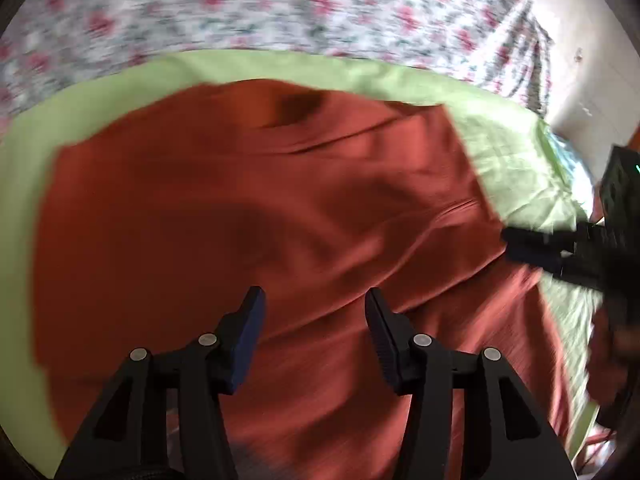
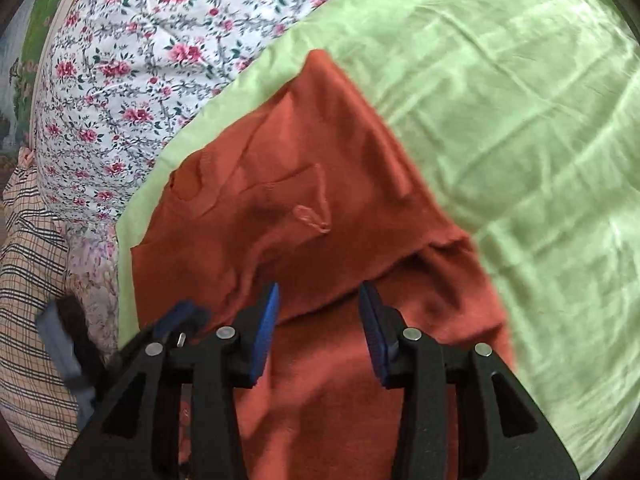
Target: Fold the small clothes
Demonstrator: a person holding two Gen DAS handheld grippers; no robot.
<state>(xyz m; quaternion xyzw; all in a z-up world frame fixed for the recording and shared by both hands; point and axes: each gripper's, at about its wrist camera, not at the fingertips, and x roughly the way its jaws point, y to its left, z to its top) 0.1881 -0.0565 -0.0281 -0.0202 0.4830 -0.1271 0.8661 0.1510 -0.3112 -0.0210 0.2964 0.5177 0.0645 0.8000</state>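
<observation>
Left wrist view. The rust-red garment [image 1: 256, 208] lies spread on a light green sheet [image 1: 120, 84], filling the frame from nine to three o'clock; a floral bedcover [image 1: 256, 0] runs along twelve o'clock. The left gripper [image 1: 314, 300], at six o'clock, points steeply down over the cloth with its fingers parted at a moderate gap and nothing between them. At three o'clock the right gripper [image 1: 524, 246] reaches to the garment's edge.

Right wrist view. The garment [image 2: 320, 184] shows a folded flap and a chest pocket, one corner rising toward twelve o'clock. A checked cloth [image 2: 32, 264] sits at nine o'clock. The right gripper [image 2: 318, 300], at six o'clock, tilts steeply down, fingers moderately apart, holding nothing.

Judged step: a fold appears laid and released. For a clean next fold, each gripper should pinch a single edge near a corner, both should lift together, and the edges should meet squarely before release.
</observation>
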